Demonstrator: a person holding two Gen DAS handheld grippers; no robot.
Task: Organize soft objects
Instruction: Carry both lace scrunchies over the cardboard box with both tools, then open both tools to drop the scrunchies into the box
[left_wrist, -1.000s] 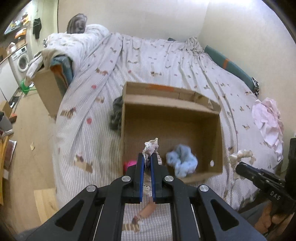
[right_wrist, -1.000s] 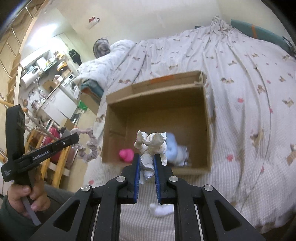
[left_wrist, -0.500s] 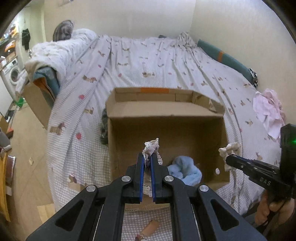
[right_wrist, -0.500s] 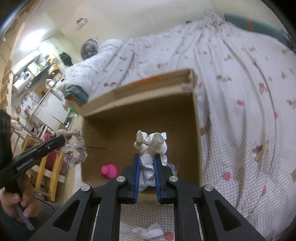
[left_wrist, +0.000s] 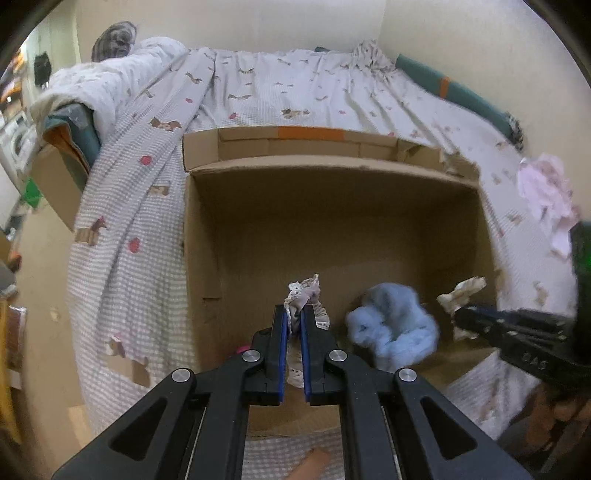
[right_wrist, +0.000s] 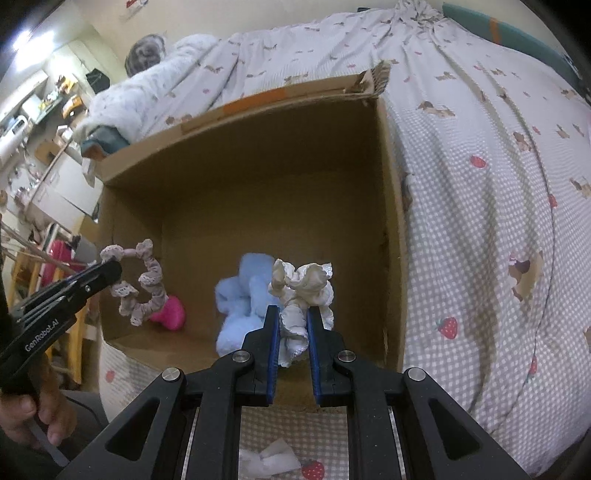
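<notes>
An open cardboard box (left_wrist: 332, 206) (right_wrist: 258, 122) lies on the bed. My left gripper (left_wrist: 293, 314) is shut on a mauve lace-trimmed scrunchie (left_wrist: 304, 291) and hangs over the box's near left part; from the right wrist view the scrunchie (right_wrist: 142, 284) dangles as a loop off that gripper (right_wrist: 107, 269). My right gripper (right_wrist: 290, 314) is shut on a cream ruffled scrunchie (right_wrist: 303, 284), seen also in the left wrist view as a cream scrunchie (left_wrist: 461, 291) over the box's right side. Inside lie a fluffy light-blue scrunchie (left_wrist: 391, 328) (right_wrist: 240, 295) and a pink soft item (right_wrist: 171, 312).
The bedspread (left_wrist: 147, 206) (right_wrist: 480, 192) with a checked, animal-and-strawberry print surrounds the box. A pale pink cloth (left_wrist: 546, 195) lies at the right. A white scrap (right_wrist: 269, 461) lies on the bed near me. A second box with folded bedding (left_wrist: 62, 147) stands at the left edge.
Both grippers have come down and forward over the box, still holding their scrunchies. The box fills more of each view now, and the right gripper sits closer in the left wrist view.
</notes>
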